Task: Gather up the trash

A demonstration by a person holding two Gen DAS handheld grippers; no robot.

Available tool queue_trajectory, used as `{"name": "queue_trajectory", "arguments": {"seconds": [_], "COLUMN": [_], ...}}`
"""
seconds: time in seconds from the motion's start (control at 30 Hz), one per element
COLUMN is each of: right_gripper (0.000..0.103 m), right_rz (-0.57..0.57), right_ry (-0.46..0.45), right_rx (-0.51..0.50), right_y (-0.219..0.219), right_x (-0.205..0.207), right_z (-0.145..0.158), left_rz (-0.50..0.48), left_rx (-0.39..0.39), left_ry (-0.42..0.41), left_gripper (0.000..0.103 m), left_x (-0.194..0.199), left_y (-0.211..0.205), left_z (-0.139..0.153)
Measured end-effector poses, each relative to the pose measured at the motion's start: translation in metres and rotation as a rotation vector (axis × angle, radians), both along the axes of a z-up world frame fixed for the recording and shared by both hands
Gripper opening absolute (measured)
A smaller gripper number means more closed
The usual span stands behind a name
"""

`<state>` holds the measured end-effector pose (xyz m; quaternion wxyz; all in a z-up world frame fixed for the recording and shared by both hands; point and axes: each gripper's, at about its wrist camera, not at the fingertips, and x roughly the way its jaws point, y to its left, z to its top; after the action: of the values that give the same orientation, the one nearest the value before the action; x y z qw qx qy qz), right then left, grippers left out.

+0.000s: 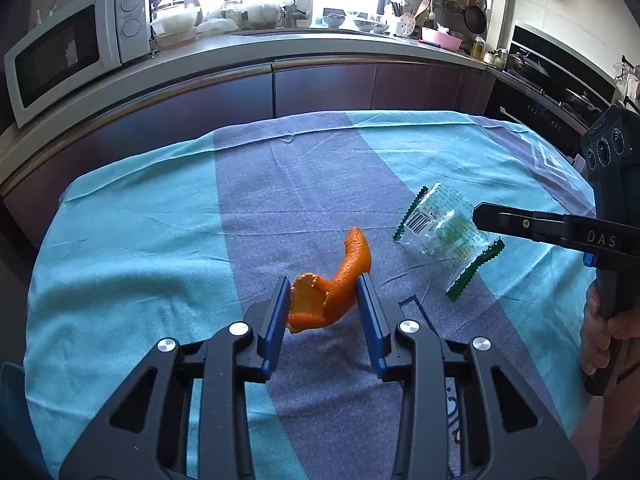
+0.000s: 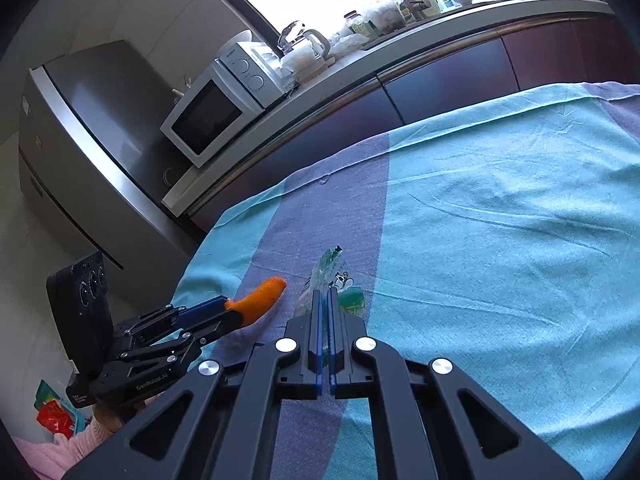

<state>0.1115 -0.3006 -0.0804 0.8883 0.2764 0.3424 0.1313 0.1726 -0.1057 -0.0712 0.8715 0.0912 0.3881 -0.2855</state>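
A curled orange peel (image 1: 352, 256) sits between the blue pads of my left gripper (image 1: 324, 286), which is shut on it just above the striped tablecloth (image 1: 140, 240). To its right lies a clear snack wrapper (image 1: 436, 228) with green serrated ends, and my right gripper (image 1: 478, 216) is shut on its right edge. In the right wrist view my right gripper (image 2: 324, 294) has its pads pressed together on the wrapper (image 2: 352, 299), which bunches up past the fingertips. The left gripper (image 2: 226, 307) comes in from the left there, with the peel (image 2: 262, 296) sticking out of it.
A kitchen counter with a microwave (image 1: 72, 52) runs behind the table, and an oven (image 1: 560, 92) stands at the right. A fridge (image 2: 92, 128) stands beyond the table's left end. Colourful packets (image 2: 54, 412) lie on the floor. A hand (image 1: 600, 332) grips the right handle.
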Motion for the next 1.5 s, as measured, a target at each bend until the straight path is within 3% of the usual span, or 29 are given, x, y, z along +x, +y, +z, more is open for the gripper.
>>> {"name": "queue_trajectory", "arguments": {"seconds": [0.53, 1.03, 1.5], "right_gripper": [0.001, 0.002, 0.001], "right_rz": [0.03, -0.003, 0.142], "right_ry": [-0.053, -0.025, -0.09], "right_rx": [0.004, 0.004, 0.073], "right_y": [0.021, 0.022, 0.071], "right_x": [-0.016, -0.019, -0.025], "right_z": [0.016, 0.006, 0.024], "left_rz": [0.073, 0.1, 0.145], "left_rx": [-0.053, -0.066, -0.08], "left_ry": [-0.026, -0.031, -0.053], "left_gripper": [0.034, 0.033, 0.032], "left_x": [-0.043, -0.059, -0.072], "left_y": [0.07, 0.089, 0.121], "left_z": [0.019, 0.02, 0.03]}}
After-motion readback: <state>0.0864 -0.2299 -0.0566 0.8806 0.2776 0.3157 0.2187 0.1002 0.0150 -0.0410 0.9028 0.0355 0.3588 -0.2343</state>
